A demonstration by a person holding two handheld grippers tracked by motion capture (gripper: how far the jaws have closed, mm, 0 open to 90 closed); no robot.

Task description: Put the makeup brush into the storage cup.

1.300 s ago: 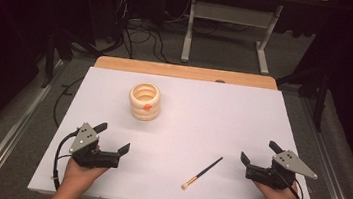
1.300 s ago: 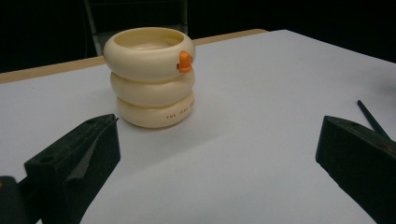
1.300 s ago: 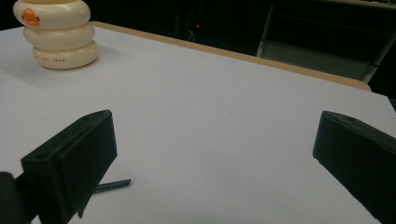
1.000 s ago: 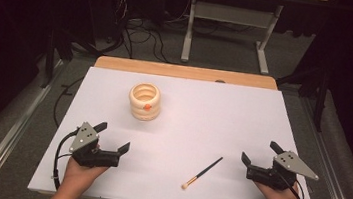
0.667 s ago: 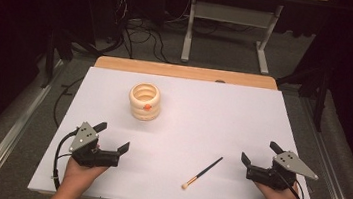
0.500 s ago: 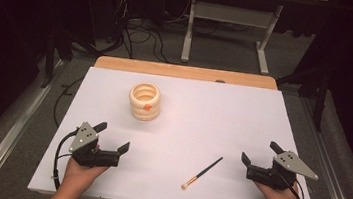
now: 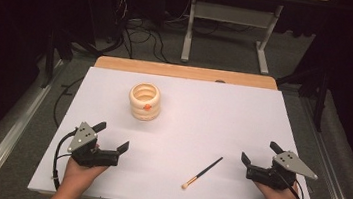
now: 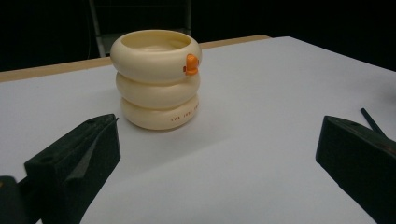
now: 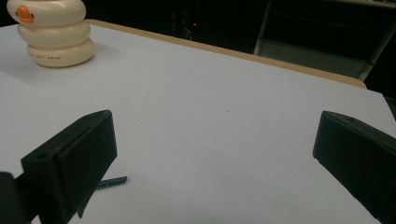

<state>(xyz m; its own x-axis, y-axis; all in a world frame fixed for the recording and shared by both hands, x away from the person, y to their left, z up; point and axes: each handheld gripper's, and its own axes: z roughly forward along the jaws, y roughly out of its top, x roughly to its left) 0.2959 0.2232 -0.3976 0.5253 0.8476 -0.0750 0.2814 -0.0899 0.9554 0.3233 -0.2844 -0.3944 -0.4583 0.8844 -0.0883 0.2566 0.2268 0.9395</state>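
- I am at the near edge of a white desk (image 7: 263,114), a gripper in each hand, and both rest on its surface with nothing in them.
- My left gripper (image 7: 113,137) has its fingers (image 8: 77,156) spread wide apart and empty; it points towards a cream holder (image 7: 144,101) shaped like three stacked rings with a small orange beak, standing upright in the far left part of the desk, well apart from me.
- My right gripper (image 7: 258,154) is likewise released, its fingers (image 9: 74,158) wide and grasping nothing.
- A slim brush (image 7: 202,173) with a dark handle and pale tip lies flat on the desk between my two grippers, nearer the right one, its pale tip towards me.
- I judge that the work has not begun: this is the starting pose before any reach.
- The likely next move is for my right gripper to travel left to the brush, lower its fingers either side of the thin handle, and close gently, since so slender a thing lying flat could roll or slip away.
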